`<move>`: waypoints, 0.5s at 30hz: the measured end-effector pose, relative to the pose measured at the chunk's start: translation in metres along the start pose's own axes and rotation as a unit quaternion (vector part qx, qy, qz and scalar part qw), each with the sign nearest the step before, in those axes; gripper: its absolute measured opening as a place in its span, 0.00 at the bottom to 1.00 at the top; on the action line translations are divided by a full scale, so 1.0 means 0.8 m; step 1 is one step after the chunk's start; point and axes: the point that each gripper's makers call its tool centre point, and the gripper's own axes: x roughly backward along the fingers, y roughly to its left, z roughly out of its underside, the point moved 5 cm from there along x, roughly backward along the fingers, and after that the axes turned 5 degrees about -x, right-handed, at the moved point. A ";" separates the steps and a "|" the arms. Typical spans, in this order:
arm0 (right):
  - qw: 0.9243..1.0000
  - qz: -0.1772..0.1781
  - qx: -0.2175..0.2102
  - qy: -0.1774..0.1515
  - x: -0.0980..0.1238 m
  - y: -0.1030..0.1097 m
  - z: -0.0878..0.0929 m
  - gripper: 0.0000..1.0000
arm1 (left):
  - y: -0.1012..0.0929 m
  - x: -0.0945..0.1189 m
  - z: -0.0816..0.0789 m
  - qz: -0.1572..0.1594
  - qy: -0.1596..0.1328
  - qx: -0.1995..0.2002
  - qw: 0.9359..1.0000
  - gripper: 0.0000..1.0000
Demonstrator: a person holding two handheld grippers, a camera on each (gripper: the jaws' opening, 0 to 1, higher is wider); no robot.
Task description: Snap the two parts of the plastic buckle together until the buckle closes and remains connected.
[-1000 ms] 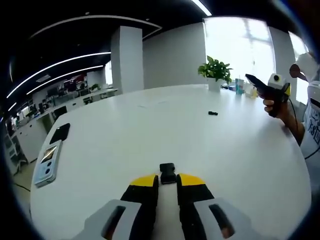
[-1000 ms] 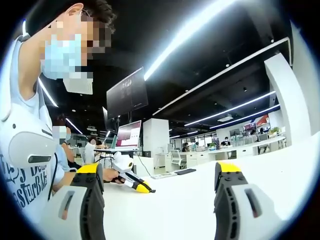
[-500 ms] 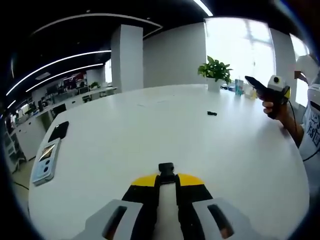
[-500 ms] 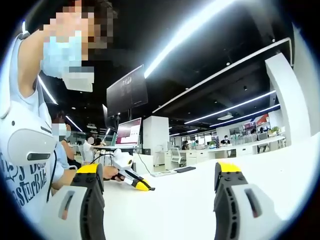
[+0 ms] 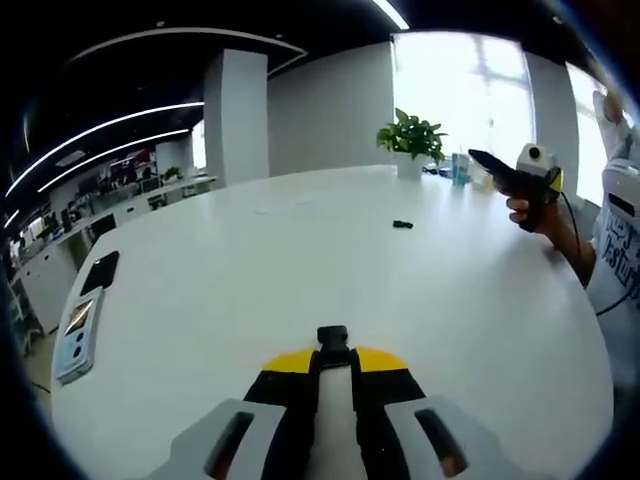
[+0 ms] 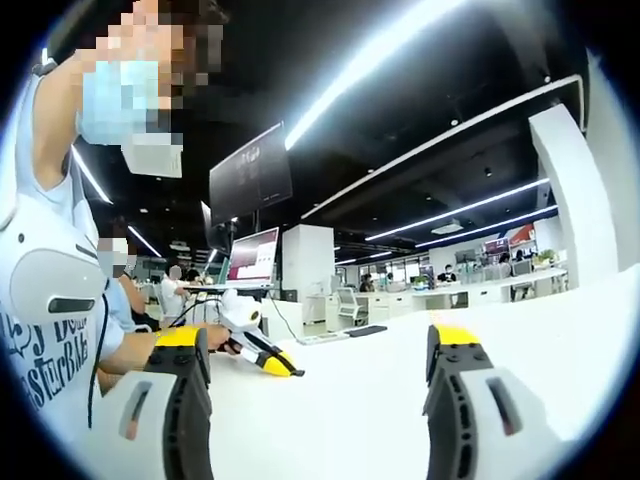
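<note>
Left jaws: left gripper (image 5: 333,362) closed on a black buckle part (image 5: 333,343), bottom centre of left gripper view.
Right jaws: right gripper (image 6: 318,352) spread wide, nothing between; also seen at upper right (image 5: 505,170), held by a hand (image 5: 533,212).
Second buckle part (image 5: 402,224): small, black, alone on the white table (image 5: 250,270), upper middle.
Phones (image 5: 78,327): two, left edge of table.
Potted plant (image 5: 408,138): far table edge, top centre.
</note>
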 end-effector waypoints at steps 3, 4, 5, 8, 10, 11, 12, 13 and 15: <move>1.000 0.009 -0.002 0.022 -0.004 -0.004 0.010 0.88 | -0.002 0.000 0.000 0.005 0.000 -0.002 1.000 0.12; 1.000 0.008 -0.003 0.025 -0.005 -0.005 0.012 0.88 | -0.004 0.000 0.000 0.007 0.000 -0.003 1.000 0.12; 0.999 0.011 -0.005 0.033 -0.005 -0.006 0.015 0.88 | -0.005 -0.001 0.000 0.008 0.000 -0.004 1.000 0.12; 0.999 0.016 -0.004 0.045 -0.005 -0.008 0.020 0.87 | -0.008 -0.001 0.000 0.015 0.000 -0.008 1.000 0.12; 0.999 0.017 -0.005 0.052 -0.004 -0.008 0.022 0.87 | -0.011 -0.002 0.000 0.019 0.000 -0.010 1.000 0.12; 0.998 0.016 -0.004 0.054 -0.004 -0.008 0.023 0.86 | -0.012 -0.002 0.000 0.022 0.000 -0.012 1.000 0.12; 0.998 0.016 -0.003 0.056 -0.005 -0.008 0.024 0.86 | -0.013 -0.003 0.000 0.025 0.000 -0.013 1.000 0.12; 0.998 0.015 -0.003 0.058 -0.005 -0.007 0.025 0.86 | -0.015 -0.003 -0.001 0.027 -0.001 -0.015 1.000 0.12; 0.998 0.015 -0.002 0.062 -0.005 -0.007 0.026 0.86 | -0.017 -0.004 -0.001 0.033 -0.001 -0.018 0.999 0.12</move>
